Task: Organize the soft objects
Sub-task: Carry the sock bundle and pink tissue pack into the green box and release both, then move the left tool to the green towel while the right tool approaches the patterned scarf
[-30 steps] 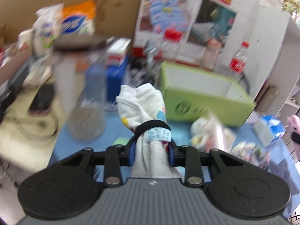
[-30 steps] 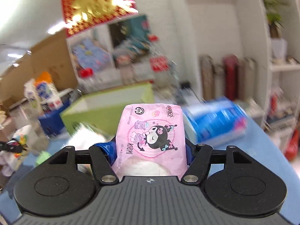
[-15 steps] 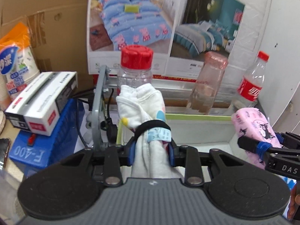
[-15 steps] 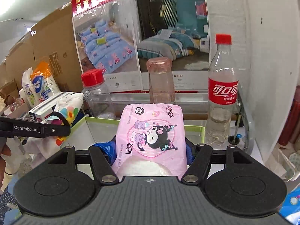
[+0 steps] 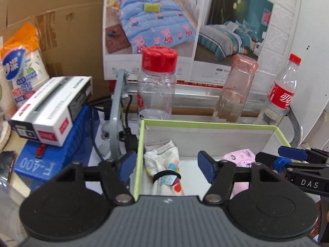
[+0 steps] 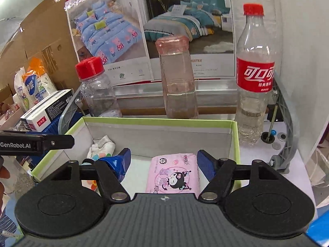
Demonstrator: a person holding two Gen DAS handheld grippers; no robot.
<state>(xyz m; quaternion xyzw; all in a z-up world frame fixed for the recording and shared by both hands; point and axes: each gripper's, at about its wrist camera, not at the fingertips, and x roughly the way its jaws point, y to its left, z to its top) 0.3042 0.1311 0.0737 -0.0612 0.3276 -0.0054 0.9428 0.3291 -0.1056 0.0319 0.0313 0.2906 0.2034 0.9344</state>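
A green-rimmed box point(image 5: 207, 125) point(image 6: 160, 122) stands in front of me. A white rolled cloth with a black band point(image 5: 162, 168) lies in its left part; it also shows in the right wrist view point(image 6: 101, 146). A pink cartoon tissue pack point(image 6: 173, 174) lies in the right part, partly seen in the left wrist view point(image 5: 239, 157). My left gripper point(image 5: 167, 163) is open and empty above the cloth. My right gripper point(image 6: 162, 160) is open and empty above the pink pack.
Behind the box stand a red-capped clear jar point(image 5: 157, 86), a pink-capped bottle point(image 5: 236, 90) and a cola bottle point(image 6: 254, 76). At the left are a blue box point(image 5: 51, 154) with a white carton point(image 5: 51, 107) on it, cables and a tissue bag point(image 5: 22, 70). A poster covers the wall.
Both grippers have opened over the box. The rolled cloth and the pink pack have dropped from the jaws and now lie inside the box.
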